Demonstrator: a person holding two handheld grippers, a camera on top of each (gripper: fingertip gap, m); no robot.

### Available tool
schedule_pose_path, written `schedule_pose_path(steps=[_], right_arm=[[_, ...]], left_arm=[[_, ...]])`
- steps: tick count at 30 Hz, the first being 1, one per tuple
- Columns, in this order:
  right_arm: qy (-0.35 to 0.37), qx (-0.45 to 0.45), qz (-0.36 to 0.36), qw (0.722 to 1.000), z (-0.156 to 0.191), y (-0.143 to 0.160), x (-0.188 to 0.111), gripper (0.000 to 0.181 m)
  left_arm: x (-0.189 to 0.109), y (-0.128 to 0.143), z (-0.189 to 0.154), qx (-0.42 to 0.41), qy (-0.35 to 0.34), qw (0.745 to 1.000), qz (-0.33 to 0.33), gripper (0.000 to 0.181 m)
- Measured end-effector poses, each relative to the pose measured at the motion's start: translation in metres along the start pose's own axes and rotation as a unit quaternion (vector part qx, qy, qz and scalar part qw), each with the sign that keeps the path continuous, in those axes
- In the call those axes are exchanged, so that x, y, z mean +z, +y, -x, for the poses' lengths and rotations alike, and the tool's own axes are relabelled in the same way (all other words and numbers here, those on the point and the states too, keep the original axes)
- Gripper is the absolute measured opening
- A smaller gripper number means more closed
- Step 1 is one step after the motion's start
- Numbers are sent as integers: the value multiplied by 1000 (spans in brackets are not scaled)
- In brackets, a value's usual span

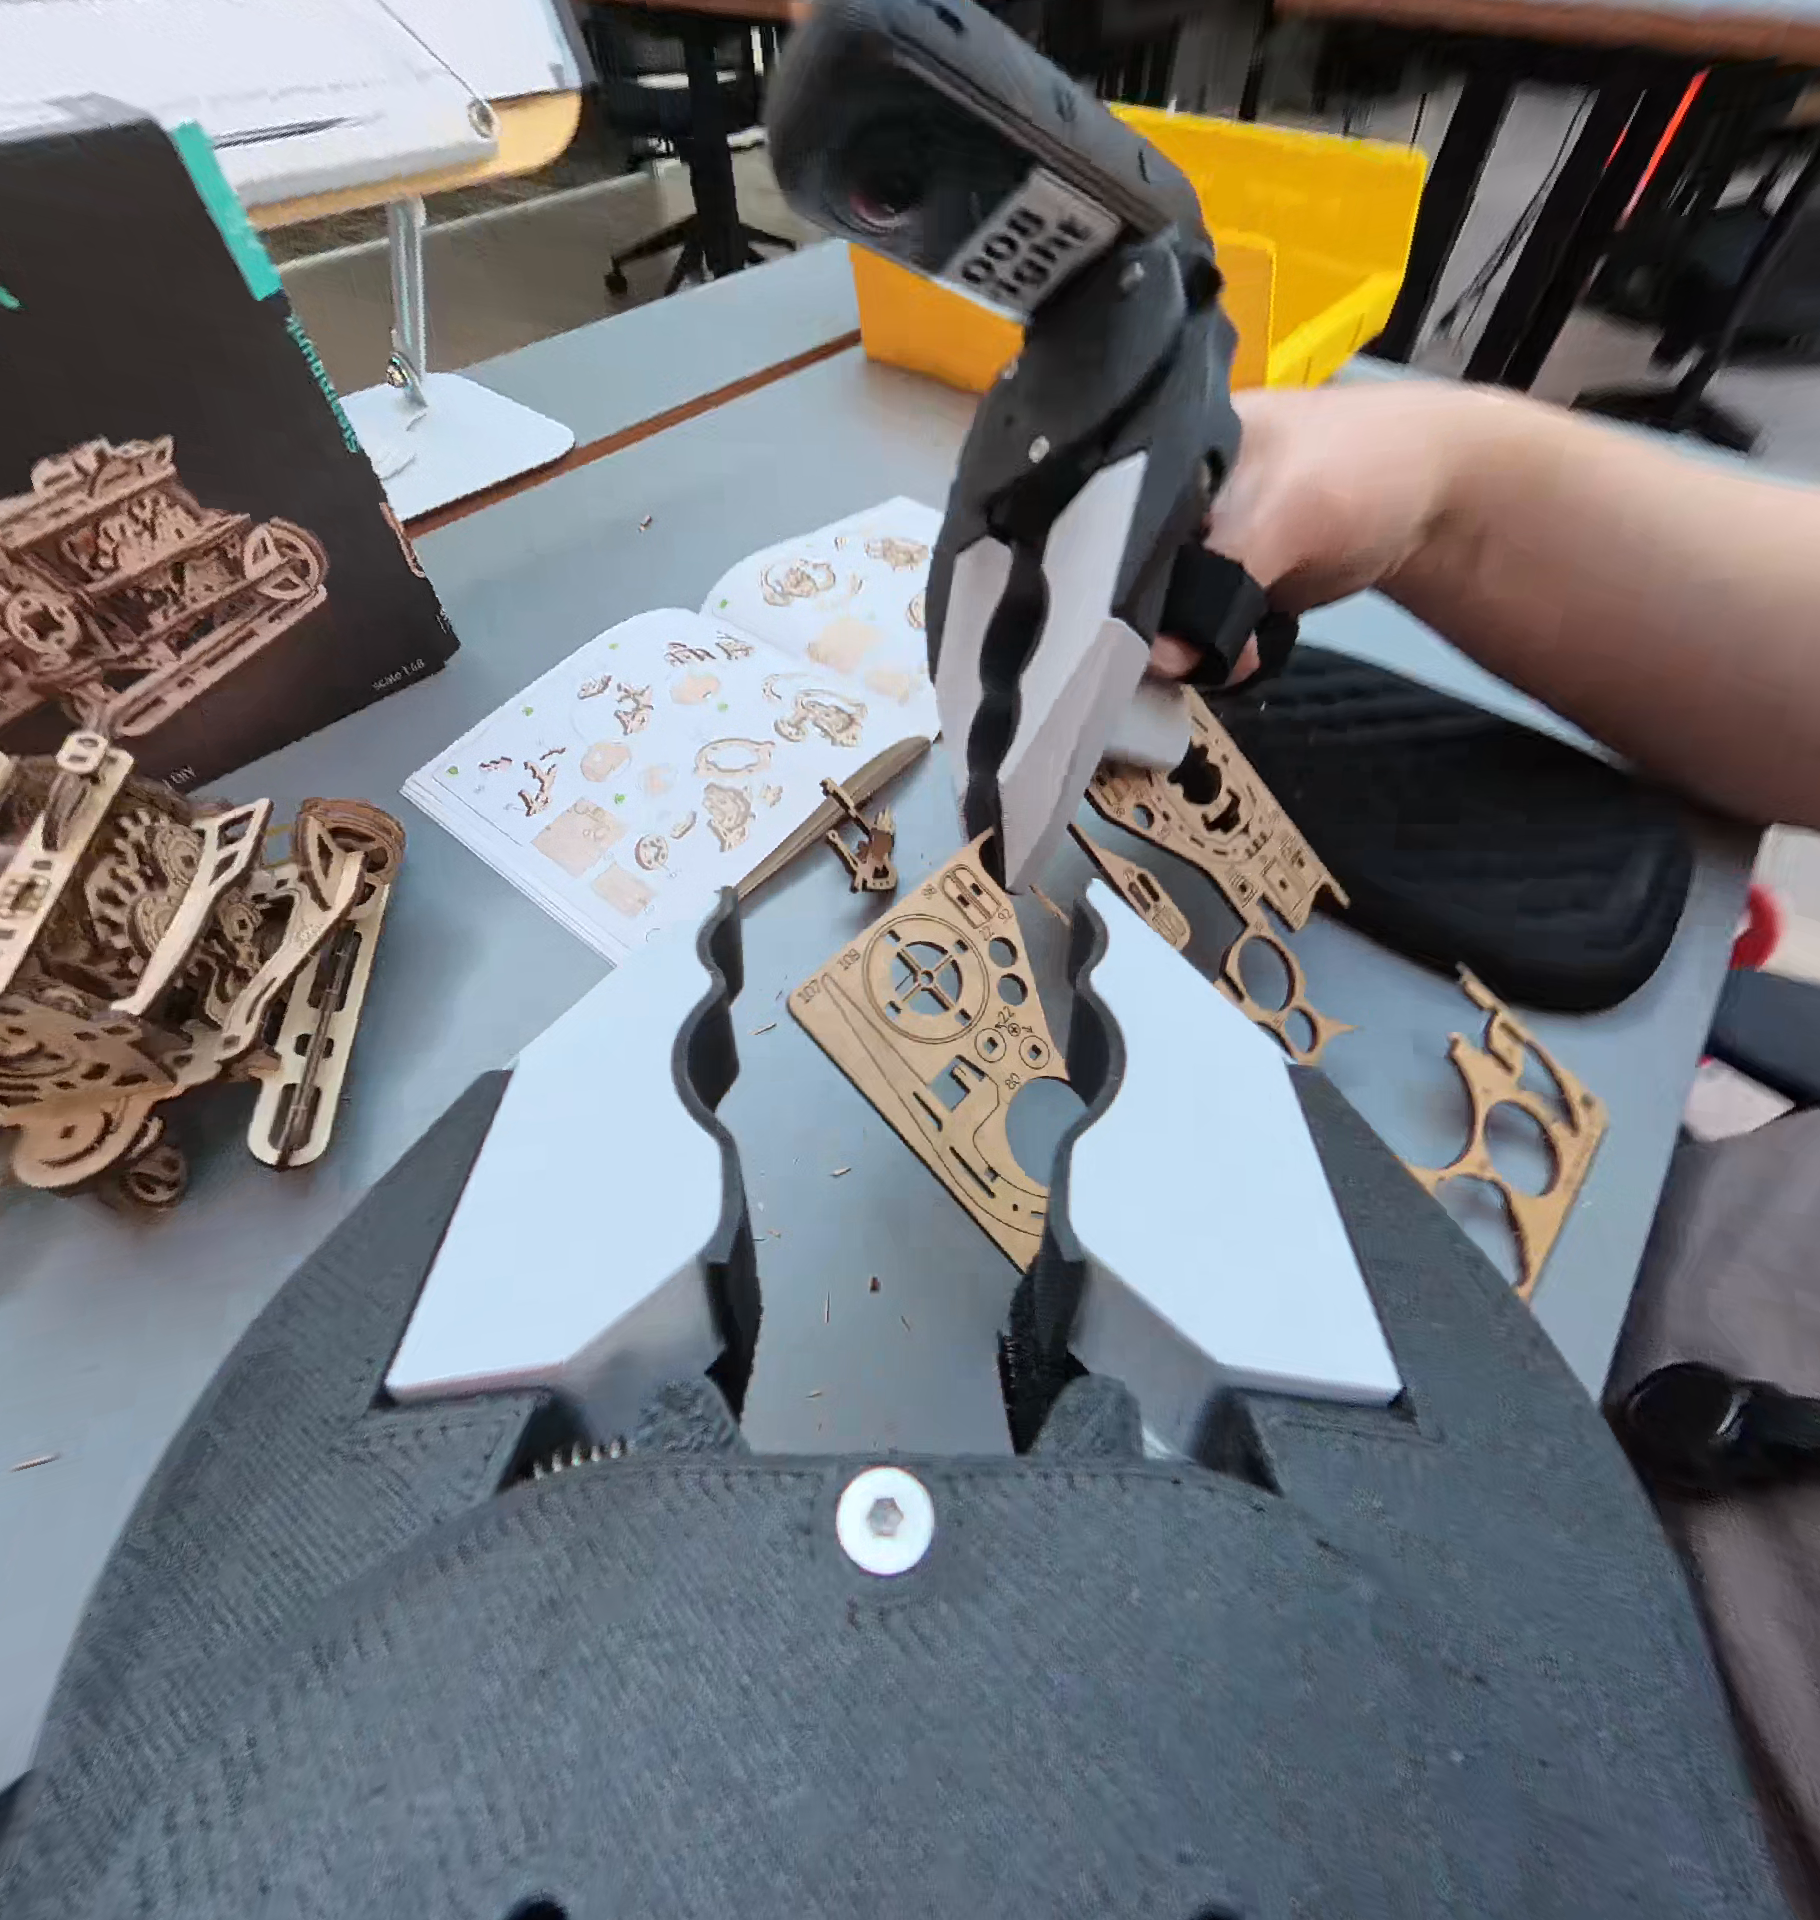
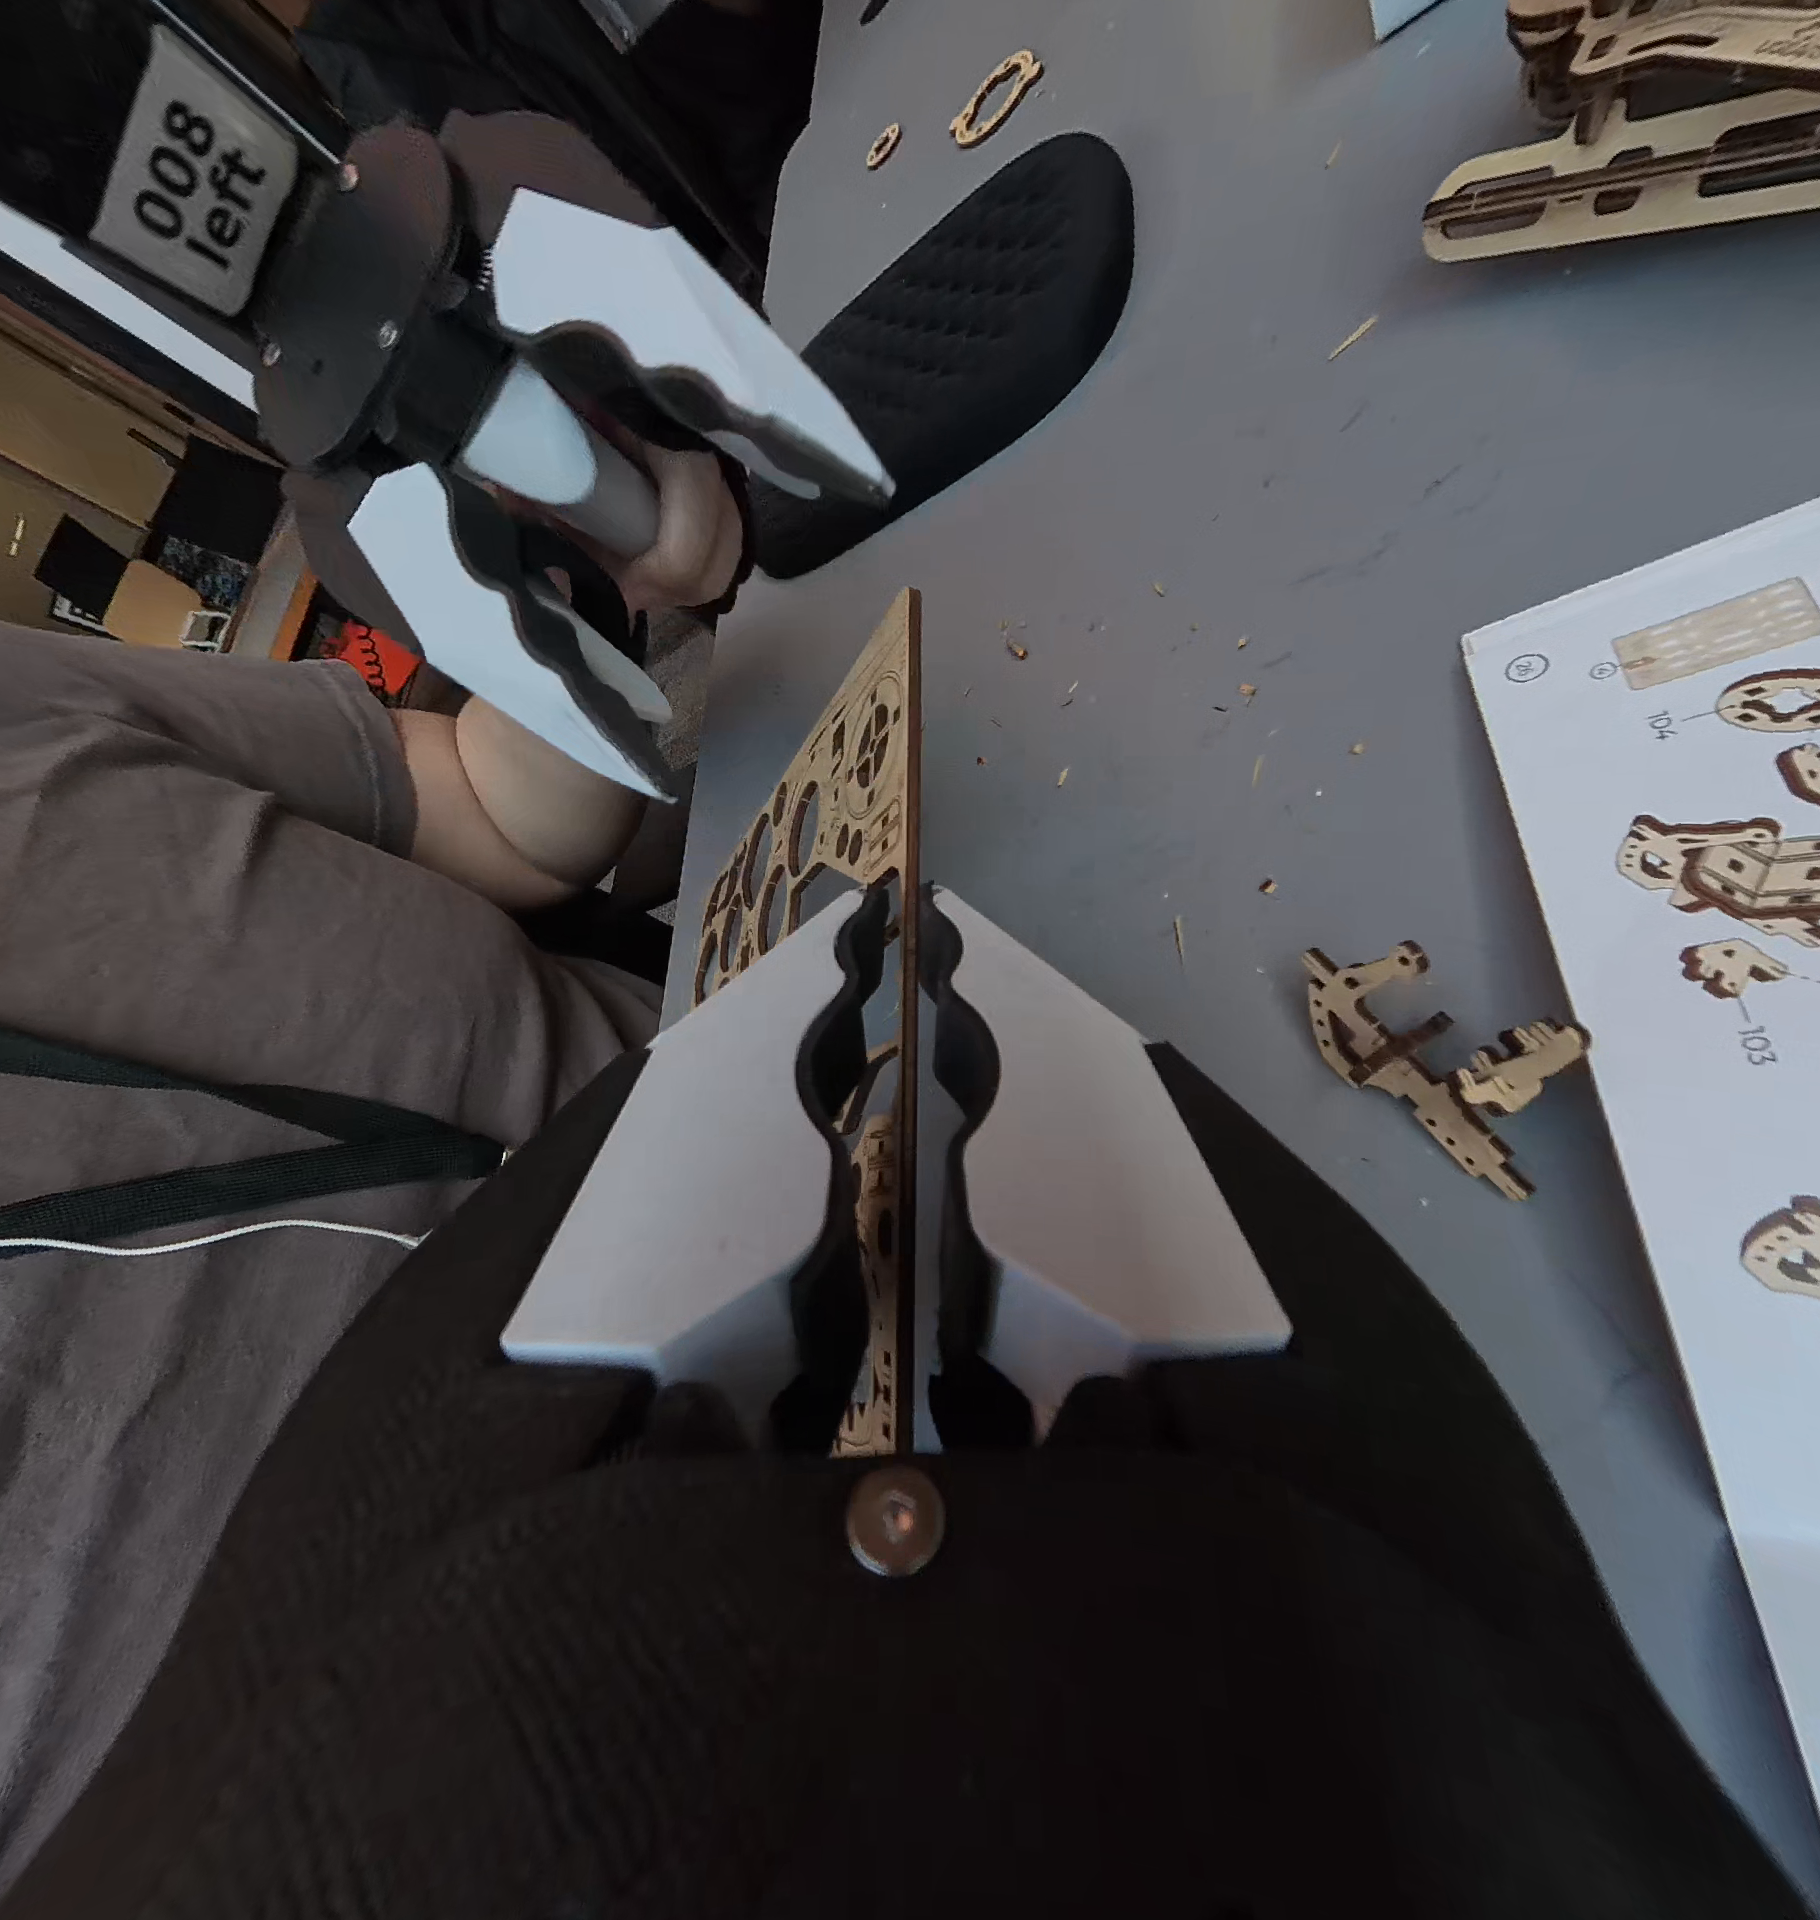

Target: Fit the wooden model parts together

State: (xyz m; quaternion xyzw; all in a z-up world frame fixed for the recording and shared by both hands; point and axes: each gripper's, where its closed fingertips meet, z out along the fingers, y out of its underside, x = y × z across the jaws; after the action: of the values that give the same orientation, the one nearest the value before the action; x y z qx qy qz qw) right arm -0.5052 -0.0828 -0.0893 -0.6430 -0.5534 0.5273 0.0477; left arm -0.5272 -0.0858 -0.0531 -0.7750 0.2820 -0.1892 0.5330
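One wooden sheet (image 2: 890, 790) pinched edge-on in right gripper (image 2: 904, 914) jaws; left gripper (image 1: 906, 935) jaws wide, empty.

free: bare grey table (image 1: 864, 1299) just in front of the wooden sheet (image 1: 947, 1049) | blocked: booklet (image 1: 698, 727) behind it, built model (image 1: 137, 966) well to its left, black pad (image 1: 1488, 831) and cut-out sheets (image 1: 1508, 1132) to its right

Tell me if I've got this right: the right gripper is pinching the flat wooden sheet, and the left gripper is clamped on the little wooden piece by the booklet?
Not quite. The left gripper is open and holds nothing, as the left wrist view shows. The right gripper does pinch the wooden sheet.
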Motion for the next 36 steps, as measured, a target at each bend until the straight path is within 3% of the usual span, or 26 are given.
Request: schedule_pose_path(steps=[4, 6, 10, 16, 22, 25, 27, 32, 36], right_arm=[[-12, -8, -45, 999, 1, -10, -11, 3], [-10, -10, -56, 998, -1, -12, -12, 3], [-8, -16, -61, 998, -2, -14, -9, 3], [5, -25, -66, 998, -6, -18, -4, 3], [30, -18, -66, 997, -15, -21, 1, 4], [39, -12, -72, 997, -20, -24, 1, 10], [44, -19, -94, 994, -17, -31, -12, 17], [104, -94, -262, 955, -12, -61, -85, 21], [124, -130, -330, 927, -11, -56, -111, 20]], left_arm=[[1, 10, 16, -142, 87, 986, -1, 71], [4, 17, 15, -191, 140, 971, 22, 63], [4, 7, 10, -263, 250, 931, 34, 46], [17, 21, 19, -235, 300, 917, 120, 24], [16, 29, 19, -202, 369, 893, 157, 10], [15, 27, 23, -210, 397, 881, 146, 5], [13, 28, 24, -212, 403, 880, 136, 4], [5, 31, 26, -190, 405, 887, 110, 5], [2, 29, 25, -173, 409, 891, 99, 5]])
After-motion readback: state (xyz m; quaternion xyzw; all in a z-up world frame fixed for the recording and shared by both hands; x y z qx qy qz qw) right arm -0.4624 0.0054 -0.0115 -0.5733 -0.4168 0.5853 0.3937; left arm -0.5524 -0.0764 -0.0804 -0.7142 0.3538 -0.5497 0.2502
